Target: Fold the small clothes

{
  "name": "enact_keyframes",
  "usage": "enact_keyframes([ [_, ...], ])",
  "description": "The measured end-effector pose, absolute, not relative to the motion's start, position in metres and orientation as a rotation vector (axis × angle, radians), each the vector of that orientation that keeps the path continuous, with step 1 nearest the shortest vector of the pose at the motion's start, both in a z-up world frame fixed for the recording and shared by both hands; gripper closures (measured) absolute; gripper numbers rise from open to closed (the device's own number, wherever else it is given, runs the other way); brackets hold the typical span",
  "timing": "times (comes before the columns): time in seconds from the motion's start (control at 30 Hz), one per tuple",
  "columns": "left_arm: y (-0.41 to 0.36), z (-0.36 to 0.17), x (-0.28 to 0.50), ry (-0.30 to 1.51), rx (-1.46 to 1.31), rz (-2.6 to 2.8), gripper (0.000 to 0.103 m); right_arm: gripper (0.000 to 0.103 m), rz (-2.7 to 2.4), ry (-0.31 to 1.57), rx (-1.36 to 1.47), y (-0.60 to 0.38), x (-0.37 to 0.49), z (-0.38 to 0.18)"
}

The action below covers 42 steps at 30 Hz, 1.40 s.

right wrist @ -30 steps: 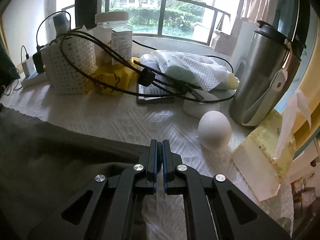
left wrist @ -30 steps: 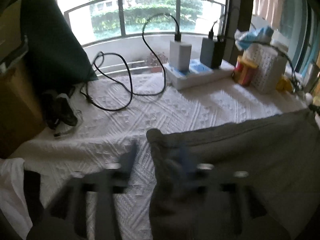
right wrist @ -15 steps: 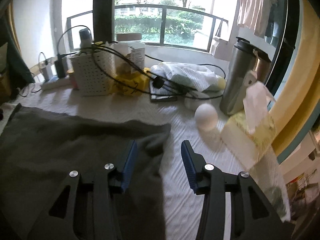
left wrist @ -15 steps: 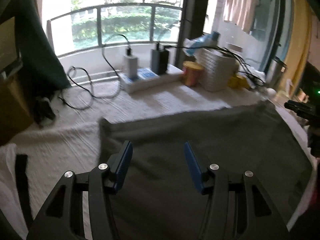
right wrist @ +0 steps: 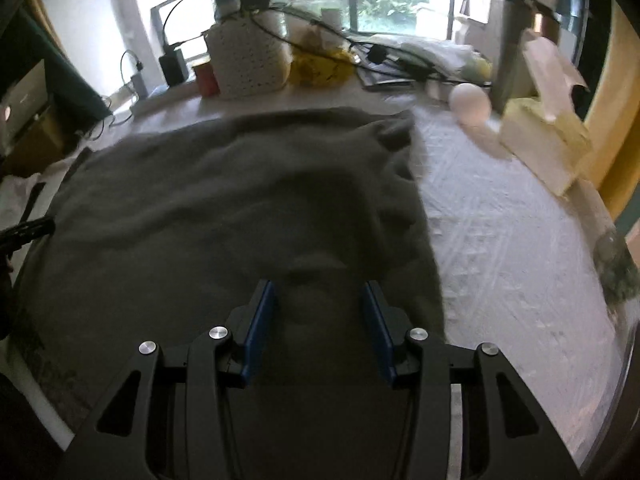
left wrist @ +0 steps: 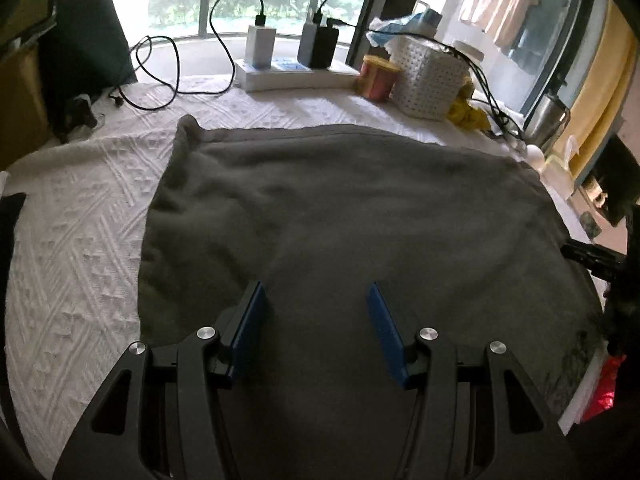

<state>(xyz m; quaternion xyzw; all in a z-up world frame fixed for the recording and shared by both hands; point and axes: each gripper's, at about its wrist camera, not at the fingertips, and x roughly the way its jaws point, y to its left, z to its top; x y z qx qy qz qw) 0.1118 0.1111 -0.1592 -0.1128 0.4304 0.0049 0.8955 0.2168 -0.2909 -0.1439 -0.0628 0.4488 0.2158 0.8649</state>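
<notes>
A dark grey garment lies spread flat on the white textured cover. In the left wrist view my left gripper hovers open over the garment's near left part, with nothing between its blue pads. In the right wrist view the same garment fills the left and middle. My right gripper stands open above its near right part, close to the right edge, and its pads press on nothing. The garment's far right corner is a little bunched.
Along the far edge stand a power strip with chargers, a red can, a white perforated basket and loose cables. To the right are a steel flask, a white egg-shaped thing and a tissue box.
Both grippers have drawn back from the garment's far corners toward its near side. The right gripper went from shut to open. The garment now lies spread out flat.
</notes>
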Motion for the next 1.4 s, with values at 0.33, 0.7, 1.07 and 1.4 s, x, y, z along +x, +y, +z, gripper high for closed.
enact_keyframes([
  [0.33, 0.093, -0.123, 0.085, 0.771, -0.202, -0.008, 0.046, 0.057, 0.362, 0.882, -0.105, -0.320, 0.186, -0.120],
  [0.7, 0.062, -0.116, 0.056, 0.716, -0.233, -0.148, 0.046, 0.052, 0.278, 0.866, -0.042, -0.351, 0.119, -0.120],
  [1.07, 0.050, -0.118, 0.037, 0.699, -0.246, -0.220, 0.043, 0.039, 0.274, 0.952, 0.119, -0.357, 0.064, -0.146],
  [1.4, 0.066, -0.118, 0.031, 0.720, -0.232, -0.135, 0.042, 0.026, 0.324, 0.934, 0.156, -0.336, 0.074, -0.148],
])
